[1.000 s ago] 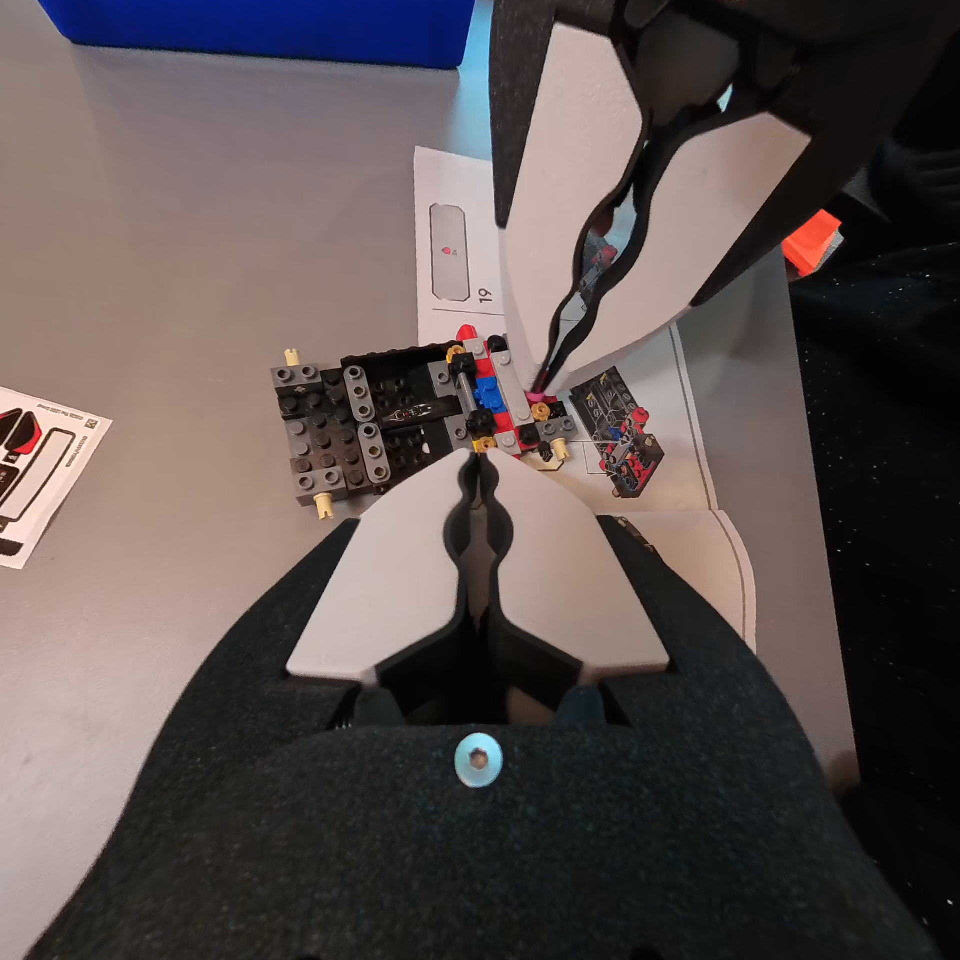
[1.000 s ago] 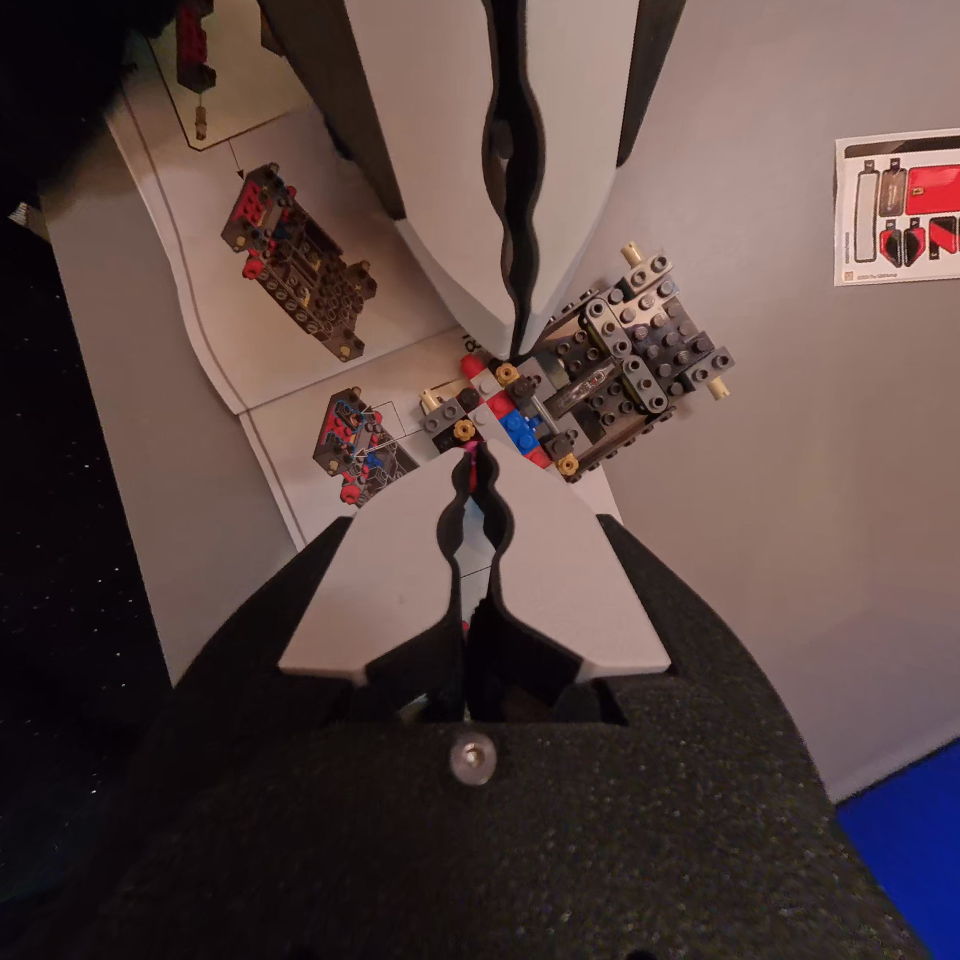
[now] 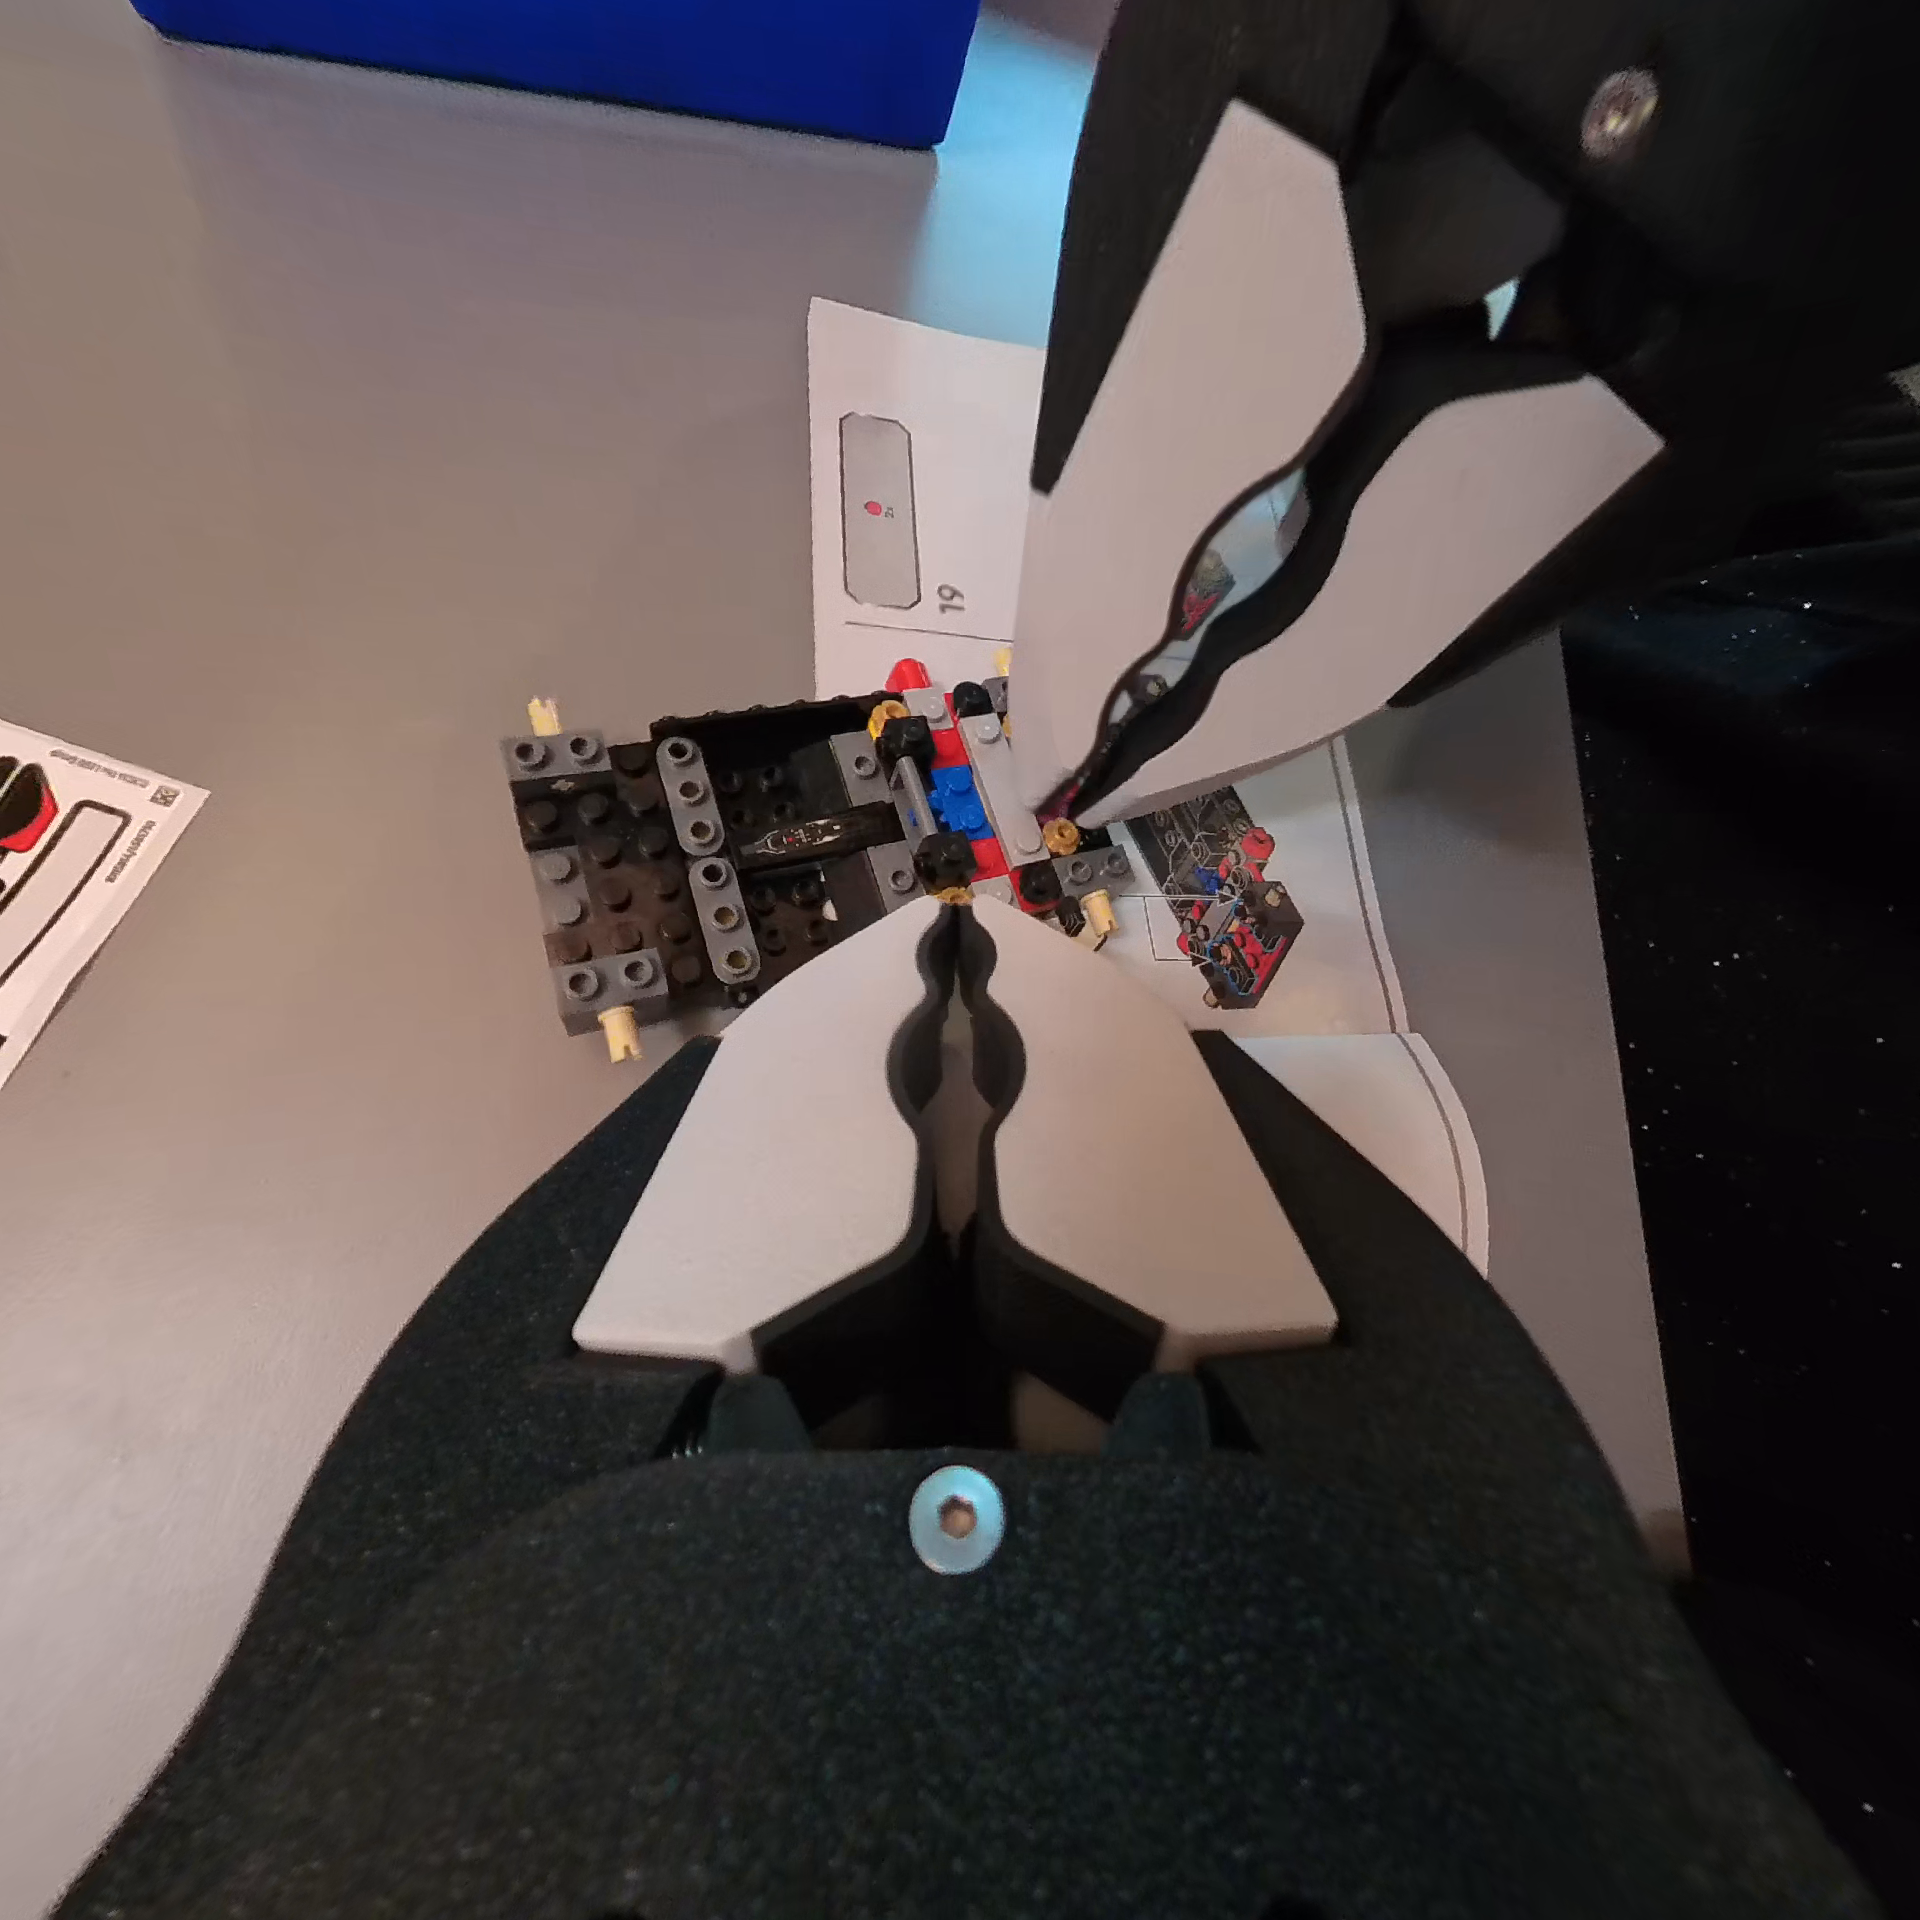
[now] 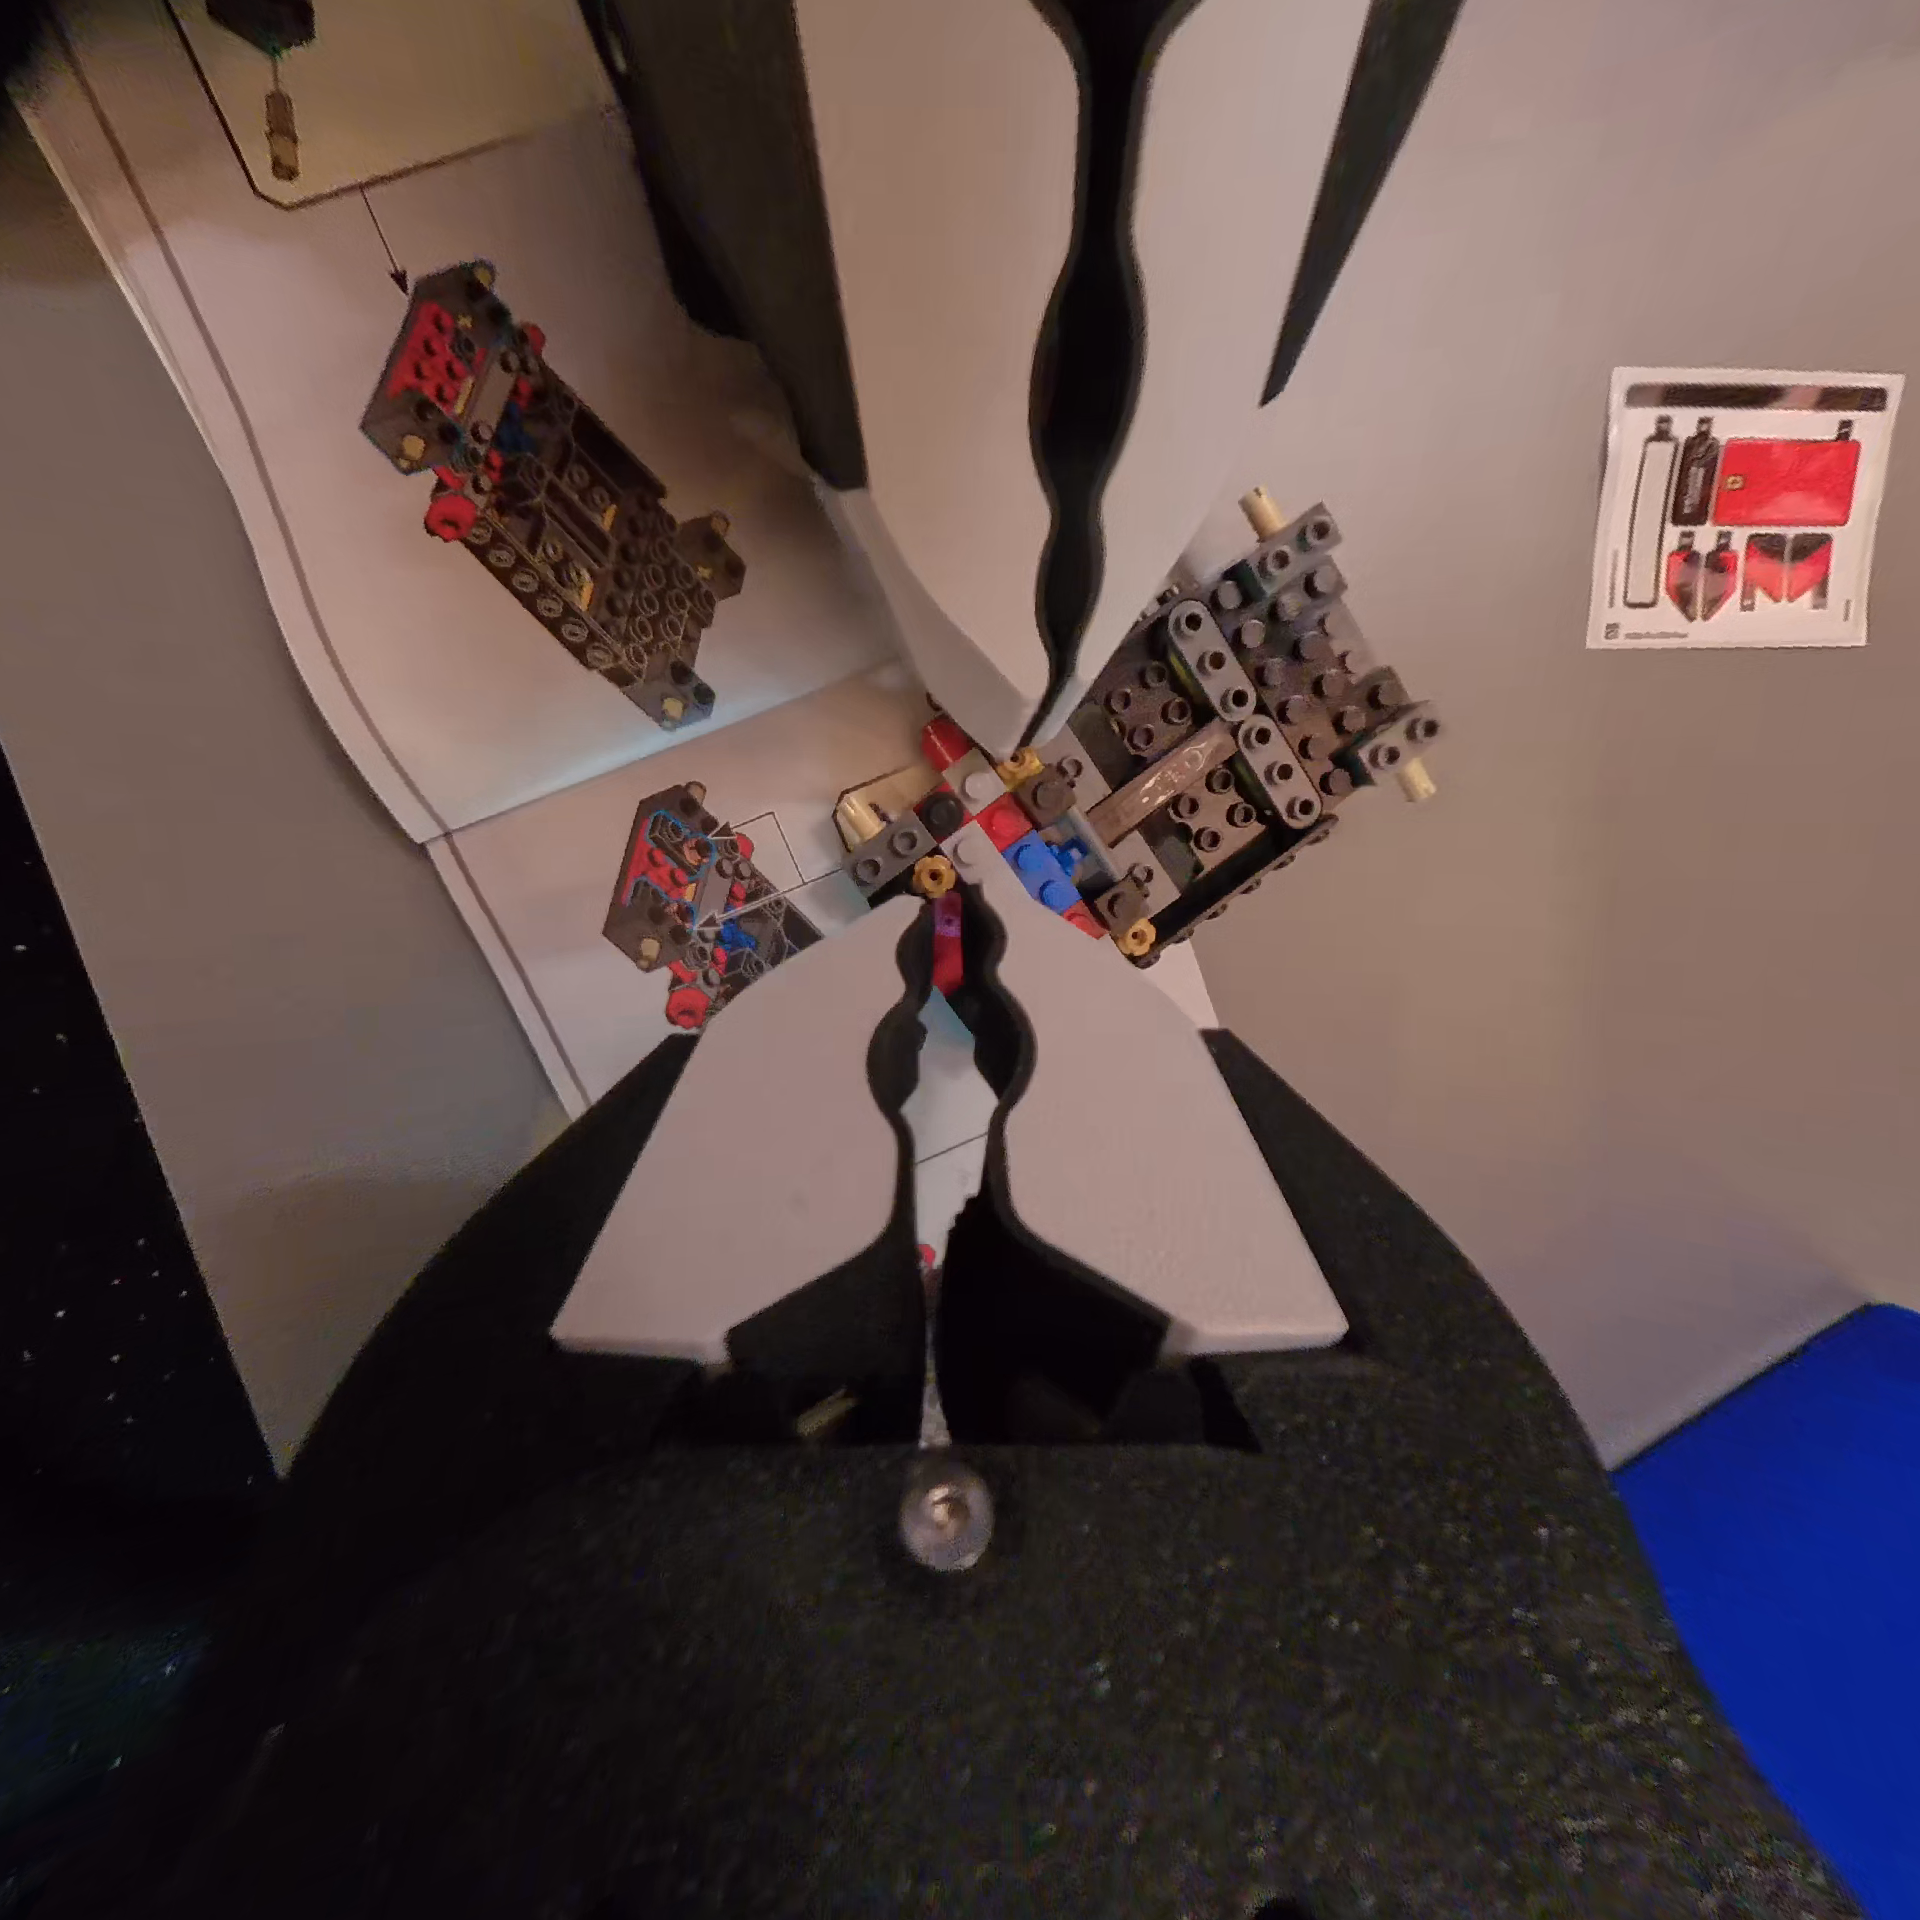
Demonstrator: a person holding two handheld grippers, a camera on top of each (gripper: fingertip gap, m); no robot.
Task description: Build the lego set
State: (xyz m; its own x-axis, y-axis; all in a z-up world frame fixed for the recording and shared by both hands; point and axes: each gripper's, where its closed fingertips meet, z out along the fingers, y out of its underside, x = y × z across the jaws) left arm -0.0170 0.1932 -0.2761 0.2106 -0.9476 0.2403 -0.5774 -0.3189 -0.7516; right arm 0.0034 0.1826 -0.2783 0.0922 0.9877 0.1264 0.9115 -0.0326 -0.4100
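Observation:
A partly built black and grey lego chassis (image 3: 727, 852) with red, blue and gold pieces at one end lies on the grey table, half on the instruction booklet (image 3: 914, 416). My left gripper (image 3: 956, 906) is shut, its tips touching a gold stud on the chassis' near side. My right gripper (image 3: 1070, 805) comes in from the upper right, shut on a small pink piece (image 4: 948, 916), tips against the chassis' red and grey end. In the right wrist view the chassis (image 4: 1247, 707) lies between my right gripper (image 4: 951, 914) and my left gripper (image 4: 1044, 727).
A sticker sheet (image 3: 62, 862) lies left of the chassis; it also shows in the right wrist view (image 4: 1745, 509). A blue bin (image 3: 571, 42) stands at the far edge. The booklet (image 4: 312, 623) lies open beside the table's edge, with dark floor (image 3: 1766, 1039) beyond.
The right gripper has tilted a little and its tips have edged slightly lower at the chassis' end. The left gripper and the chassis have hardly moved.

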